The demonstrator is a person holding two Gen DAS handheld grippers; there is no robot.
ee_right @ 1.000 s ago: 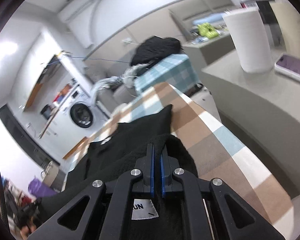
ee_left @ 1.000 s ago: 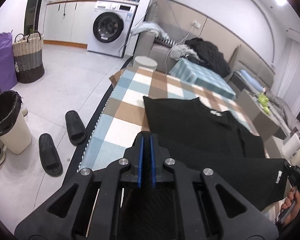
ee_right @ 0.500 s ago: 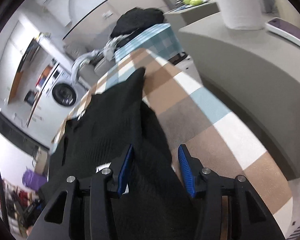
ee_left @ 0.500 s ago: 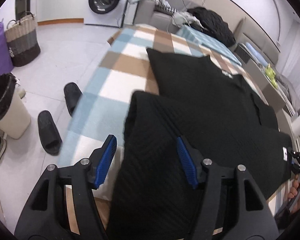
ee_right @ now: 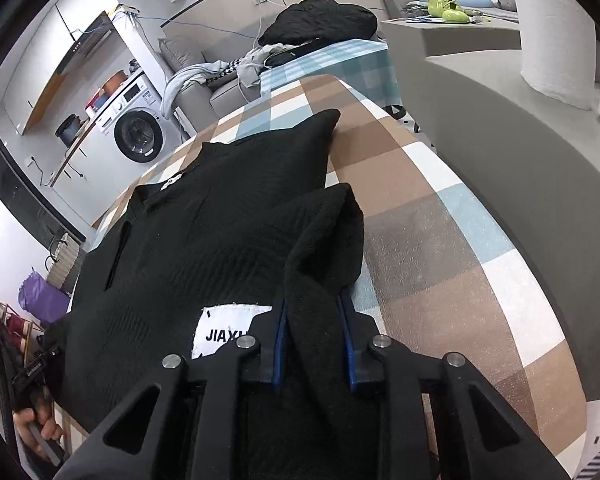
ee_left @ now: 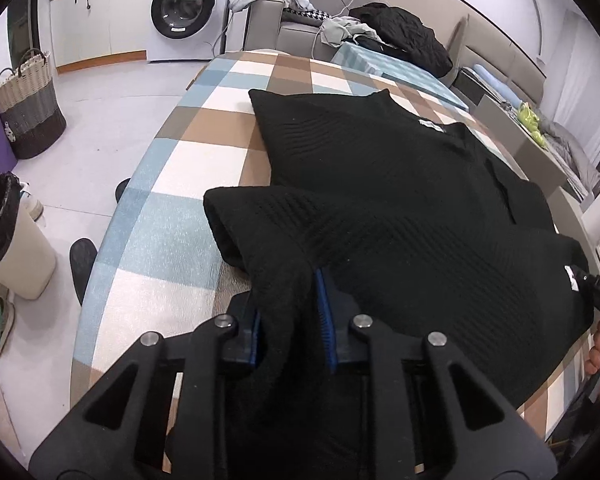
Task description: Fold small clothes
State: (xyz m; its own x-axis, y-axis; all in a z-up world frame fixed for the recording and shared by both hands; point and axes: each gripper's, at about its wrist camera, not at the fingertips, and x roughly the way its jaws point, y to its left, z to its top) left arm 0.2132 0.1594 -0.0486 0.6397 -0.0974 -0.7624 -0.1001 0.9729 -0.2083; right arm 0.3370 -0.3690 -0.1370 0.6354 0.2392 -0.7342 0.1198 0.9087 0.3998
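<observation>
A bunched fold of the black knitted garment [ee_left: 380, 184] is caught between the blue pads of the left gripper [ee_left: 290, 312], whose jaws are closing to a narrow gap around the cloth. The same is seen at the right gripper [ee_right: 314, 340]: its jaws are closing on a thick roll of the same knit, just beside the white label [ee_right: 228, 328].

The garment is spread on the checked cover [ee_left: 172, 232], its near edge doubled back toward its middle, its far corners flat. The grippers are placed at opposite ends of that near edge.

Slippage is judged the main risk: the knit is bulky and soft, so an uneven bite could let one end drop out and leave the fold skewed. If more than the intended layer is pinched, the whole garment may be dragged across the cover instead of folding.

The cover is laid in brown, white and pale blue squares. Beyond the garment's far edge a sofa with a dark heap of clothes [ee_left: 400, 36] is seen, and a washing machine [ee_left: 184, 8] farther off to the left. On the floor left of the garment, a lined bin [ee_left: 4, 232] and a woven basket [ee_left: 28, 104] stand.
</observation>
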